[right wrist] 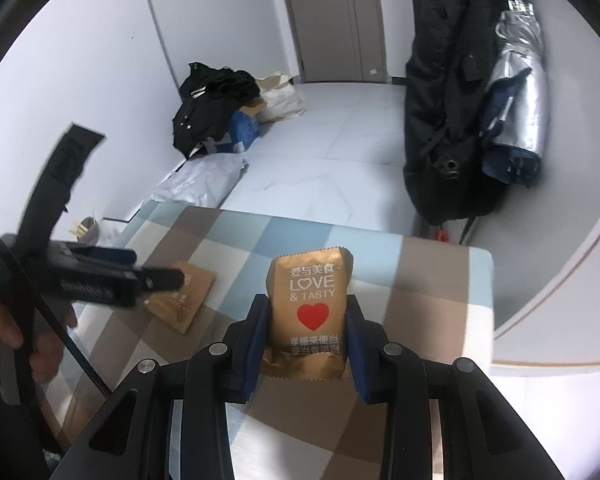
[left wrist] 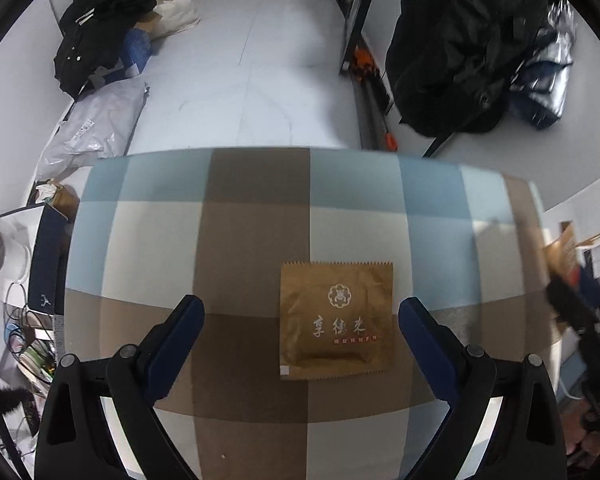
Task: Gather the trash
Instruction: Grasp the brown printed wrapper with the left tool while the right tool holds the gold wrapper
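A flat brown paper packet (left wrist: 336,320) with white characters lies on the checked tablecloth (left wrist: 256,232). My left gripper (left wrist: 300,312) is open above it, with the packet between the blue fingers, nearer the right one. My right gripper (right wrist: 306,320) is shut on a second brown packet (right wrist: 309,308) with a red heart, held upright above the table. In the right wrist view the flat packet (right wrist: 184,300) lies on the cloth, partly hidden by the left gripper (right wrist: 156,280). The right gripper with its packet shows blurred at the right edge of the left wrist view (left wrist: 568,276).
The table's far edge (left wrist: 300,152) drops to a pale floor. Black clothes (left wrist: 100,32), bags and a grey plastic bag (left wrist: 96,128) lie along the left wall. A black coat (left wrist: 456,48) hangs at the right. A white bin (left wrist: 4,252) stands left of the table.
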Demonstrator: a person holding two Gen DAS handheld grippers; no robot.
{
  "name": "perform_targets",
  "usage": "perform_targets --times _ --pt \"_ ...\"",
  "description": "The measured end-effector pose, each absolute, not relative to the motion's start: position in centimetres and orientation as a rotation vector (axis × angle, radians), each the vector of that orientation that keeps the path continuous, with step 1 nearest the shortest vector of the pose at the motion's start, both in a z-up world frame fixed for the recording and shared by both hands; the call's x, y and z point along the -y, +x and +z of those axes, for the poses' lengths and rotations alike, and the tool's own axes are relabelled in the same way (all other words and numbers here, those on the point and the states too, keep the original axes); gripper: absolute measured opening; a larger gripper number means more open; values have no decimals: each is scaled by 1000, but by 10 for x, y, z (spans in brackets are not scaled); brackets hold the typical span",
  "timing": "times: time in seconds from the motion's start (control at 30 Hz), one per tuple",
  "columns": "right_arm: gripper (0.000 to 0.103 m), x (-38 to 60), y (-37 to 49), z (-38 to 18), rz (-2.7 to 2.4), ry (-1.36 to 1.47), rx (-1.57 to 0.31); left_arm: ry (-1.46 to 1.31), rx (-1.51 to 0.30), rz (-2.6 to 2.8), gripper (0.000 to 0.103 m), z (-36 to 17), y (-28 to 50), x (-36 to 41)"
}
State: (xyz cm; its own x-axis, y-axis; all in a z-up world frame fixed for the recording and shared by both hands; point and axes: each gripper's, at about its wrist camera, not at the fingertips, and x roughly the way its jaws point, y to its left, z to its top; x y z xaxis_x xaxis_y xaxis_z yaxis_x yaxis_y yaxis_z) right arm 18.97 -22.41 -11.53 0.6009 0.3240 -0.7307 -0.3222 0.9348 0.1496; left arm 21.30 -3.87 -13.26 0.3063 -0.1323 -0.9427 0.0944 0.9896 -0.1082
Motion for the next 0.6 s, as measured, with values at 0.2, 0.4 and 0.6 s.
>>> perform_targets --times 0.2,0.4,0.6 --pt "35 227 186 -113 380 6 -843 72 -1253 -122 96 -138 209 47" --pt "35 230 184 -114 385 21 -846 80 -1254 -123 92 -139 205 50" --pt "35 226 183 -112 392 16 -846 73 -1225 -166 37 -130 203 57"
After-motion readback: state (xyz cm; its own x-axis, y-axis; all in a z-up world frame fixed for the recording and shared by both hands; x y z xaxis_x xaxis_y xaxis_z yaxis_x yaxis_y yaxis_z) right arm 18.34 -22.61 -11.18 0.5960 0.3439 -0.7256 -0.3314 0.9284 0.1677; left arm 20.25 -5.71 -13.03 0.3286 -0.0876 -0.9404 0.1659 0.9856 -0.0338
